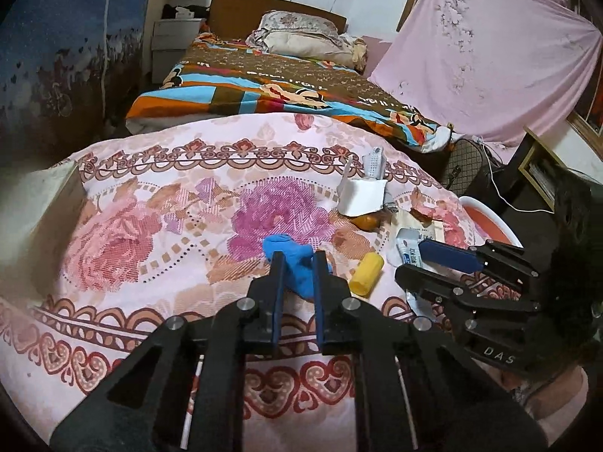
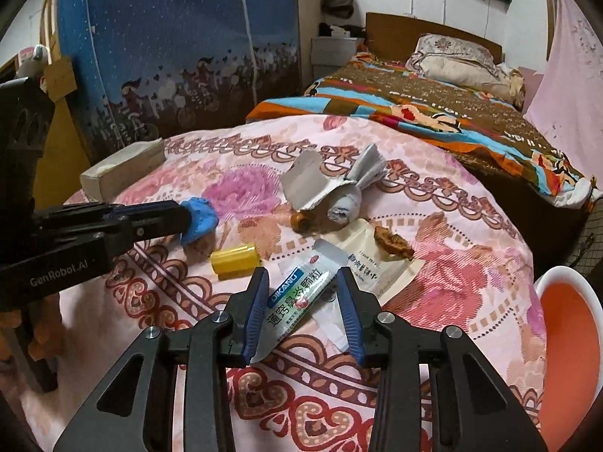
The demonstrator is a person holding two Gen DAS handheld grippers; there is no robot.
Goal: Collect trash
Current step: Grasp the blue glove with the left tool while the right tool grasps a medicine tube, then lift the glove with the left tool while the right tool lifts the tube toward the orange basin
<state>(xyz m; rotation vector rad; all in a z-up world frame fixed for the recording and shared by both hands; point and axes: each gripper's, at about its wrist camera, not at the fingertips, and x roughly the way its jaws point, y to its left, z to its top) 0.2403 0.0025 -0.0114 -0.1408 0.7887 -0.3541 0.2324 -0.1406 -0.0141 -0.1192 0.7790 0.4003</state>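
Observation:
A crumpled blue glove (image 1: 292, 263) lies on the pink flowered quilt (image 1: 150, 226). My left gripper (image 1: 299, 260) is shut on it, one finger on each side. The right wrist view shows the same grip from the side, the blue glove (image 2: 199, 218) bunched at the left gripper's (image 2: 184, 218) tips. A white and blue medicine sachet (image 2: 297, 297) stands between my right gripper's (image 2: 303, 290) blue pads, which press its edges. In the left wrist view the right gripper (image 1: 418, 263) reaches in from the right over the sachet (image 1: 409, 250).
More litter lies on the quilt: a yellow tube (image 2: 235, 261), a torn white carton (image 2: 309, 188), a brown peel (image 2: 392, 243), a white packet (image 2: 371, 263). An orange basin with a white rim (image 2: 565, 320) stands at the right. A pale box (image 2: 120, 169) sits at the left.

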